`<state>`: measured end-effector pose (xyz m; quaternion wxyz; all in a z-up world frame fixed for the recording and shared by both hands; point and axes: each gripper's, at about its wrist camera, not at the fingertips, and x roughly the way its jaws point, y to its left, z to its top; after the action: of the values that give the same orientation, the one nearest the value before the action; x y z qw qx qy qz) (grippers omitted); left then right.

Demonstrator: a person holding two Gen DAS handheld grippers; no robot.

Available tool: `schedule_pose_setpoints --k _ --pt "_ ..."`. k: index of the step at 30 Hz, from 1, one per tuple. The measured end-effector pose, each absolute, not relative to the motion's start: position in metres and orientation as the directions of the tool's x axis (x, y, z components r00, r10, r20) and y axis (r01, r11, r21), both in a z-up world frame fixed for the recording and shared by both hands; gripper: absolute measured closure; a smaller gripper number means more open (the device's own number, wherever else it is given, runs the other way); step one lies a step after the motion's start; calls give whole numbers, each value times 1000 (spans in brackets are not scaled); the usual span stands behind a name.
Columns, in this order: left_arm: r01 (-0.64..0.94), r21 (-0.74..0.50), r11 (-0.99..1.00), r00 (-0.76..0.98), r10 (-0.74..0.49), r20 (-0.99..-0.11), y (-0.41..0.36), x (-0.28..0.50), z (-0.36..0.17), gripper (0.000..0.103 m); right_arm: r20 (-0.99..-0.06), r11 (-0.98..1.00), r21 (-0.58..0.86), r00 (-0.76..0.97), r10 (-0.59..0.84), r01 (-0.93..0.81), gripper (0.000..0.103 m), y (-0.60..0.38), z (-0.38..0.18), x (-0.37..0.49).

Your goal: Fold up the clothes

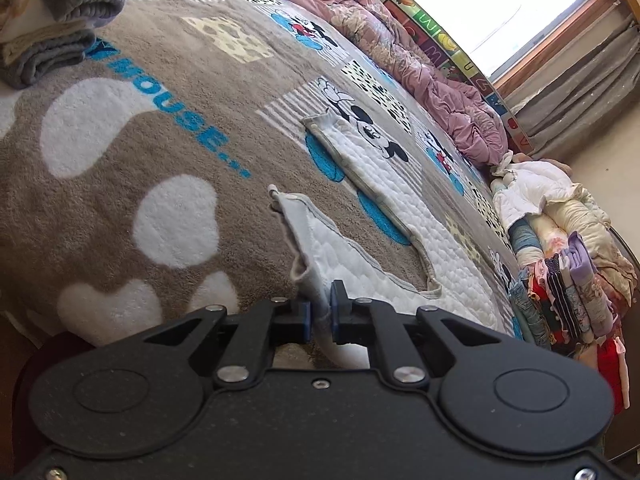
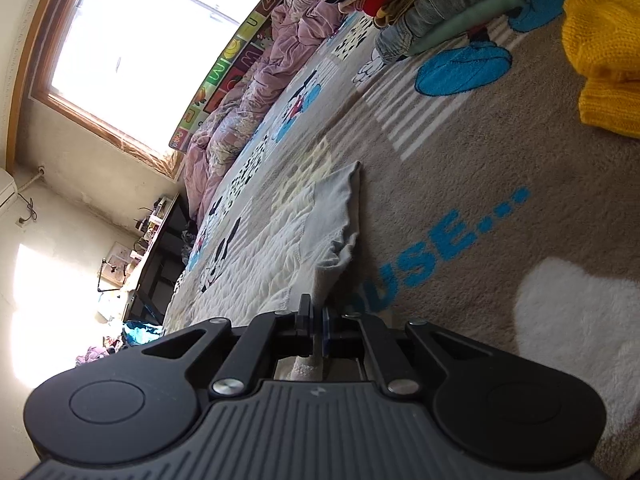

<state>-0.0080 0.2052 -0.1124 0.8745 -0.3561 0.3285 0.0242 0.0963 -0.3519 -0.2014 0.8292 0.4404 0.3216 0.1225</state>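
Bed blanket [image 1: 132, 184] (mouse print) carries white quilted garment [image 1: 384, 208], flat, long axis running away from both grippers. Left hand-held gripper [image 1: 320, 314] pinched tight on near grey-trimmed strap; right hand-held gripper [image 2: 317, 328] likewise clamped on near hem. Fold goes forward, away from grippers.

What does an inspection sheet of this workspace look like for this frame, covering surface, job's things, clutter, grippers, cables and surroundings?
Surface: brown mouse-print blanket spread over the bed.
Job's things: white quilted garment with grey trim, lying flat on the blanket, partly lifted at the near edges.
Clutter: folded clothes stack at the bed's edge; grey folded pile; yellow knit; jeans; pink quilt.
Grippers: left gripper shut on the garment's edge; right gripper shut on another edge.
Cables: wall cord near a socket.
Surroundings: bright window, dark desk.
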Motion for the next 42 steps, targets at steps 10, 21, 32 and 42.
schedule_pose_setpoints --k 10,21,32,42 --pt "-367 -599 711 730 -179 -659 214 -7 -143 96 -583 693 694 719 379 197 92 -342 -208 83" --pt "-395 -510 764 742 -63 -668 218 -16 -120 80 -536 753 645 780 323 132 85 -348 -177 81" --pt "-199 -338 920 732 -89 -675 161 25 -119 62 -440 733 665 719 539 -142 71 -285 -162 126" --pt "-149 -165 975 703 -13 -711 143 49 -142 59 -559 808 561 637 531 -181 73 -255 -187 140"
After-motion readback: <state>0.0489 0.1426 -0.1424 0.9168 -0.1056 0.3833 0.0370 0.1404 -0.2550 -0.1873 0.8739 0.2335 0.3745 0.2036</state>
